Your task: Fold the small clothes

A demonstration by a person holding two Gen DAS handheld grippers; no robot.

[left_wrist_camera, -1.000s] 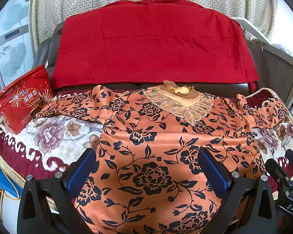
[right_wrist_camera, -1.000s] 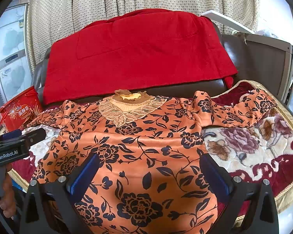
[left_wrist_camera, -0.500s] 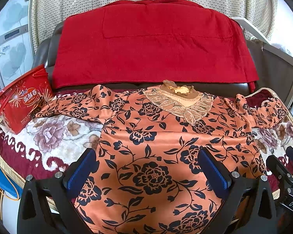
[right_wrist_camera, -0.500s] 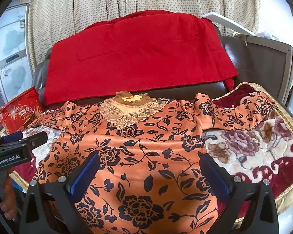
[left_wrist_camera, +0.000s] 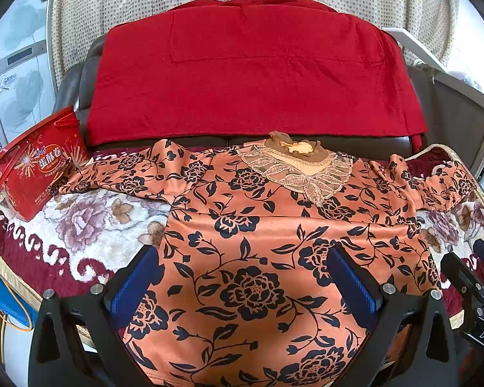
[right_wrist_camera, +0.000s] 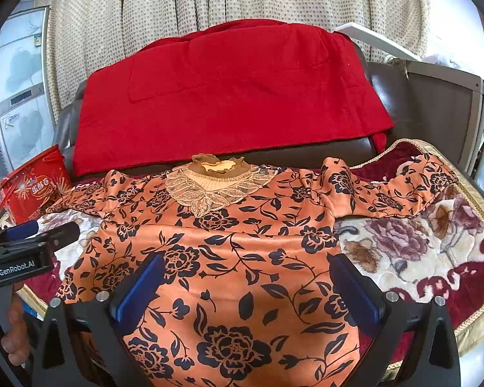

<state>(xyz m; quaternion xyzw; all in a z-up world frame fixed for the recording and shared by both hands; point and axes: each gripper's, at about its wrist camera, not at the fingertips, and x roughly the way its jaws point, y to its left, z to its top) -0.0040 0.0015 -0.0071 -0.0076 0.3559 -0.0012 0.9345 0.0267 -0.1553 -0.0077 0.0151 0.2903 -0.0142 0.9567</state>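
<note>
Plush floral blanket beneath blouse

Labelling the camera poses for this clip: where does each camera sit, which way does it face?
Left wrist: on the left gripper, low over the near hem of the orange floral top, facing its collar and the red blanket; own open fingers show, right gripper at right edge.
Right wrist: on the right gripper, same heading, offset rightward; own open fingers, left gripper and a hand at left edge.
Shared: top, blanket, red box, floral mat.
</note>
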